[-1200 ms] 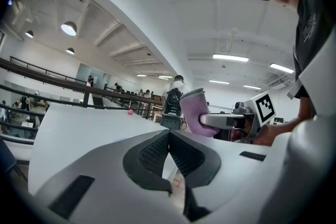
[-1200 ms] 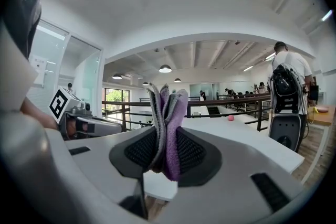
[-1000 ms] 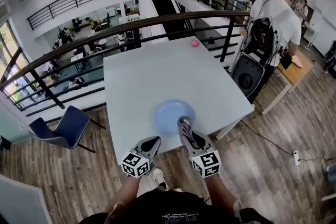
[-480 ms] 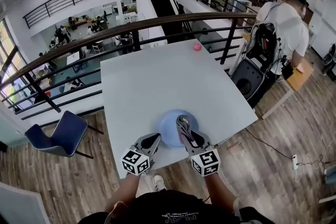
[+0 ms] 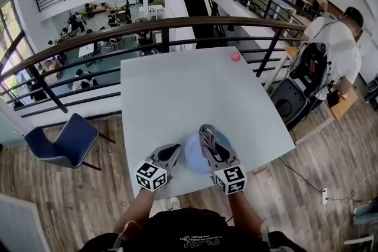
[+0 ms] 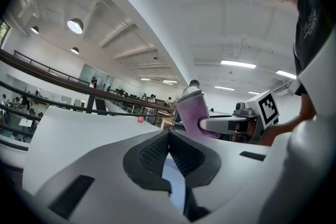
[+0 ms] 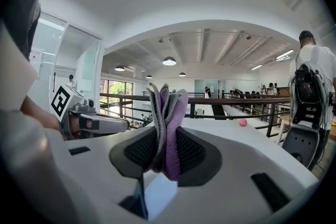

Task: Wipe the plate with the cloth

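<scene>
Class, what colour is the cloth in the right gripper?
The cloth is purple and grey, clearest in the right gripper view.

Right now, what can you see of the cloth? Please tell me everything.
The cloth is lilac with grey layers, a soft fuzzy fabric folded several times. It is pinched between the fingers of the right gripper, its edges sticking out past them. In the head view it is over the blue plate; contact cannot be told.

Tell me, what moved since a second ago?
The left gripper edged closer to the left rim of the round pale-blue plate, jaws together. The right gripper moved further over the plate, still clamping the folded purple-grey cloth. The small pink ball stayed near the far edge of the white table.
</scene>
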The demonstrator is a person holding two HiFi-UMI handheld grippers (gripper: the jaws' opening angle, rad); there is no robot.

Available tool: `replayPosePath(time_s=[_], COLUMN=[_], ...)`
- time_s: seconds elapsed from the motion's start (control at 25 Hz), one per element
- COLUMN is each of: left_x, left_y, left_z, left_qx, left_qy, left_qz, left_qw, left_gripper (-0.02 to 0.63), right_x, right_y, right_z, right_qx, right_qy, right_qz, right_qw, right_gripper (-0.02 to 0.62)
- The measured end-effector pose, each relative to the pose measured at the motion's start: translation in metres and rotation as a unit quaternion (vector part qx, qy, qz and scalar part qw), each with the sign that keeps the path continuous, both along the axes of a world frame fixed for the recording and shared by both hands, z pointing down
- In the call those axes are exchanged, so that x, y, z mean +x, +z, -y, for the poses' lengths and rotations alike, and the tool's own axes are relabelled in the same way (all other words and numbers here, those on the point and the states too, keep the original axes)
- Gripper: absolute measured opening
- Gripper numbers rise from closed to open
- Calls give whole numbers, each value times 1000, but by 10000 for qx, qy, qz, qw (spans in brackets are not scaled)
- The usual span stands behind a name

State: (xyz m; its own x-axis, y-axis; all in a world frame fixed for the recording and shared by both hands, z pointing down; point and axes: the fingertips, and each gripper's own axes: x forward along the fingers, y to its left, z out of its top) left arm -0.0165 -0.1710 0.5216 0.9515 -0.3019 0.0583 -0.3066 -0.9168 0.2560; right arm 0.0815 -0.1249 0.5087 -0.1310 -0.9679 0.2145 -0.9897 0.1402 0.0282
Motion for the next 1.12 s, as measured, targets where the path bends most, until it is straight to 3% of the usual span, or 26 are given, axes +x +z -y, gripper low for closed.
replayPosePath(time_s=[0.28,0.64,1.12], left_x=[-10,37,72], left_y=[0,-4,-5], left_z=[32,46,45], left_qx=[-31,6,-27], left_qy=[-261,-736,-1587], left_qz=[98,198,247], left_qw=[9996,9971,9870], left_gripper=[12,12,12], right_x=[-5,48,92], right_y=[-8,-7,-5], right_z=[33,56,68], right_qx=[24,1,-2], right_qy=[-285,-770,-1482], right_qz=[-18,0,102], right_qw=[9996,9970,9889], right_gripper=[110,110,110])
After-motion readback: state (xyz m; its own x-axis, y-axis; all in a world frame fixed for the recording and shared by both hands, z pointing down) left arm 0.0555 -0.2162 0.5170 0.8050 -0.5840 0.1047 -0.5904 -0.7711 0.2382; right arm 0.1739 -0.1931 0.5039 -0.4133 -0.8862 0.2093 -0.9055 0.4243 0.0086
